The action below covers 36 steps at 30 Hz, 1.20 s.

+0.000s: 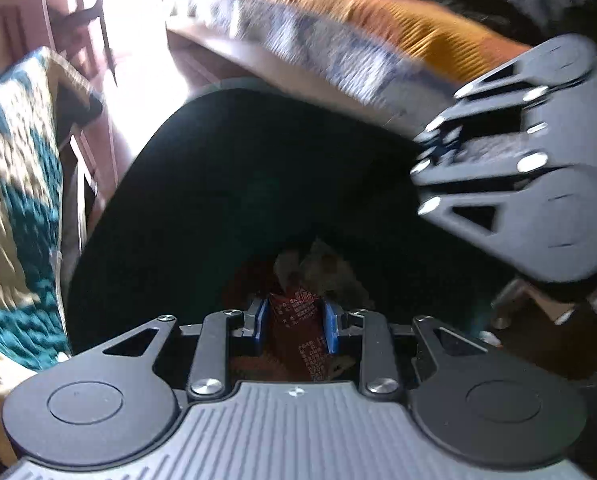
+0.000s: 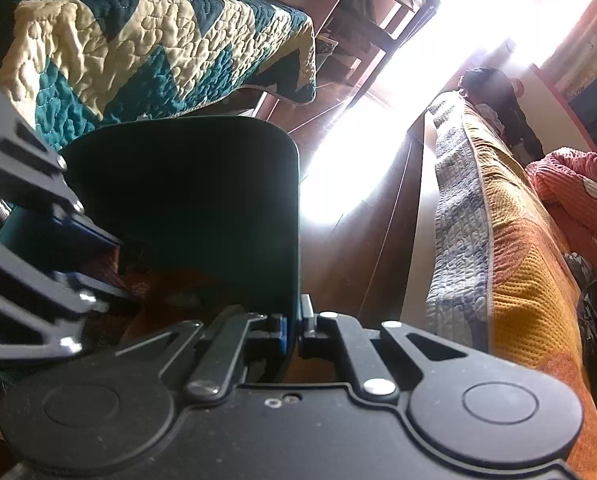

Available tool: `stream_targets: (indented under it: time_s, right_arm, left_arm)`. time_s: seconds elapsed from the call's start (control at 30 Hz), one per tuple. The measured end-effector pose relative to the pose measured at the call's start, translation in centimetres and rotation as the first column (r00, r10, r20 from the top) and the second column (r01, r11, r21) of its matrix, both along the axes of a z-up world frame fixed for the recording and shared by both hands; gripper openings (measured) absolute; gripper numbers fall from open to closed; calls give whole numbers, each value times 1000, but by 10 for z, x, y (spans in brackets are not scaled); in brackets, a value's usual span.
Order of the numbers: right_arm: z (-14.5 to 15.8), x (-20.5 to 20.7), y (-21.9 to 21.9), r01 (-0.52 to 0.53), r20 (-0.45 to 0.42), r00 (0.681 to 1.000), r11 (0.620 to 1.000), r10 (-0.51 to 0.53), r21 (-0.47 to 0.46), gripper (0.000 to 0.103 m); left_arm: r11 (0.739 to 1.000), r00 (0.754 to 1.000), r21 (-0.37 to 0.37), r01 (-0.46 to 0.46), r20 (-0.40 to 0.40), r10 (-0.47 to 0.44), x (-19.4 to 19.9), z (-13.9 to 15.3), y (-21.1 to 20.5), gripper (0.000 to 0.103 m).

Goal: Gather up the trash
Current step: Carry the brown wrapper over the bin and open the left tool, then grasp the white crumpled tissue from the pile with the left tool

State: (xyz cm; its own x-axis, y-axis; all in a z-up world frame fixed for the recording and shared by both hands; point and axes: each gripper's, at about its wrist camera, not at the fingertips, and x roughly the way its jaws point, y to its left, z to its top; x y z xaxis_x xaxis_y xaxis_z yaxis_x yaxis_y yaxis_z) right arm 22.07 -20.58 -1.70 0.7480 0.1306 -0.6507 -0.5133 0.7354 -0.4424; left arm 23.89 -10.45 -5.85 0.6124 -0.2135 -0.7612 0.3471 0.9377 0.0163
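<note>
At the far left a bed with a teal and cream quilt (image 2: 138,40) is lying beside a dark bin (image 2: 202,184). The left tool (image 1: 294,322) is reaching into the bin's mouth, its blue pads pinching a dark red printed wrapper (image 1: 298,332) just above the crumpled paper and wrappers (image 1: 322,272) lying in the bin's bottom. The right tool (image 2: 296,326) is pressing its fingers together on the bin's thin wall, one finger inside and one outside, near the rim. Further right, bright light is falling on the wooden floor (image 2: 378,240), and a second bed with an orange and blue-grey quilt (image 2: 514,280) is running along the right edge.
</note>
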Motion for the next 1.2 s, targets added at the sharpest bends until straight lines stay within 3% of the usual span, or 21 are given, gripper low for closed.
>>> stream_targets:
  time_s: [0.23, 0.27, 0.3, 0.37, 0.57, 0.73, 0.87, 0.97, 1.07, 1.2]
  right_arm:
    - [-1, 1, -2, 5, 0, 1000, 1000, -5, 2, 4]
    - [-1, 1, -2, 5, 0, 1000, 1000, -5, 1, 3]
    - [-1, 2, -3, 7, 0, 1000, 1000, -7, 2, 3]
    - [-1, 3, -4, 13, -1, 1000, 1000, -13, 3, 4]
    - [-2, 10, -12, 42, -15, 999, 999, -42, 15, 4]
    - [-5, 18, -24, 83, -36, 996, 996, -82, 32, 4]
    - [-7, 26, -35, 123, -63, 991, 991, -120, 49, 5]
    - [-8, 29, -40, 143, -78, 987, 988, -138, 58, 5]
    - [-8, 30, -40, 143, -79, 987, 988, -138, 56, 5]
    - [-7, 29, -38, 136, -78, 988, 989, -131, 56, 5]
  left_arm:
    - [999, 997, 5, -46, -60, 46, 1, -17, 4, 31]
    - [999, 997, 0, -43, -62, 43, -1, -16, 7, 40]
    - [999, 997, -5, -41, -59, 41, -3, -15, 8, 55]
    - [999, 999, -9, -34, -31, 34, -9, -11, 12, 64]
    - [999, 999, 11, 40, 20, -41, -35, 12, 23, 65]
    - [992, 990, 56, 110, 79, -114, -73, 33, 45, 77]
    - [986, 985, 56, 158, 59, -161, -99, 32, 61, 82]
    - [980, 981, 55, 193, -46, -191, -108, 5, 65, 82]
    - [974, 958, 51, 222, -197, -208, -115, -44, 60, 82]
    - [934, 922, 170, 315, -287, -259, -132, -113, 39, 82]
